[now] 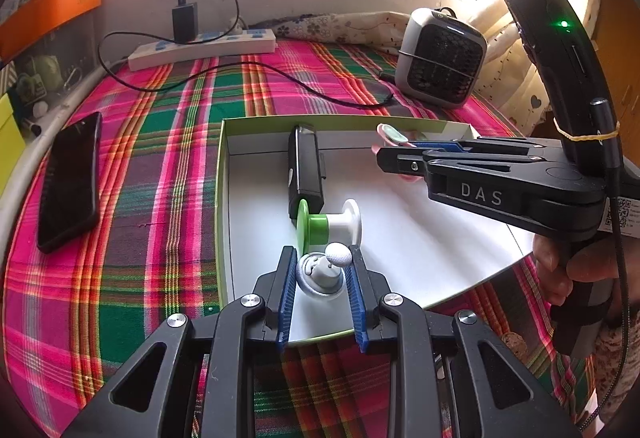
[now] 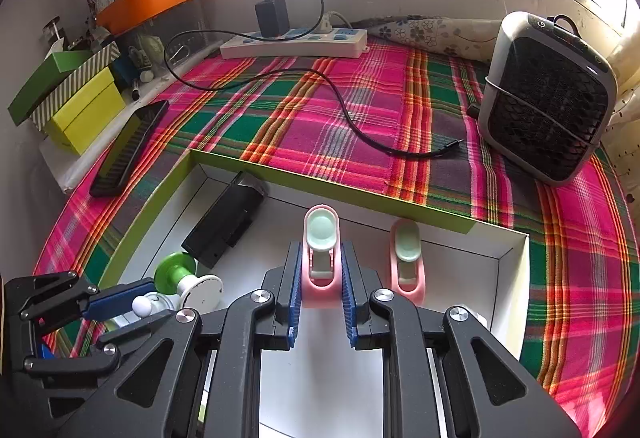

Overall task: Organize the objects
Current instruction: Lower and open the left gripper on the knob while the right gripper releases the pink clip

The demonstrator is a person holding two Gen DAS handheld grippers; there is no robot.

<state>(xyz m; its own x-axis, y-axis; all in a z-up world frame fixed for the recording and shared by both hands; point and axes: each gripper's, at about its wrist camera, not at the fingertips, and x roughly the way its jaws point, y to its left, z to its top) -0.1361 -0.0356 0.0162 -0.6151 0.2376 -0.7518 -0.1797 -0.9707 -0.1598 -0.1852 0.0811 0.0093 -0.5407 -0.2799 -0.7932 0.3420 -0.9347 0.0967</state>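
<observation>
A shallow white box with a green rim [image 1: 222,174] lies on the plaid cloth. Over its near edge my left gripper [image 1: 322,251] is shut on a small grey round piece with a white ball tip [image 1: 320,272]. Just beyond lie a green-and-white spool [image 1: 330,224] and a black device [image 1: 306,166]. In the right wrist view, my right gripper [image 2: 321,246] is shut on a pink clip with a mint pad [image 2: 321,234], held low over the box floor. A second pink clip [image 2: 407,258] lies to its right by the box's far wall [image 2: 320,180]. The left gripper [image 2: 120,304] shows at lower left.
A black phone [image 1: 72,178] lies on the cloth left of the box. A power strip [image 1: 200,48] with a charger and a loose black cable [image 2: 360,134] sits at the back. A grey fan heater [image 2: 548,98] stands at the back right. Yellow and green boxes [image 2: 84,114] line the left ledge.
</observation>
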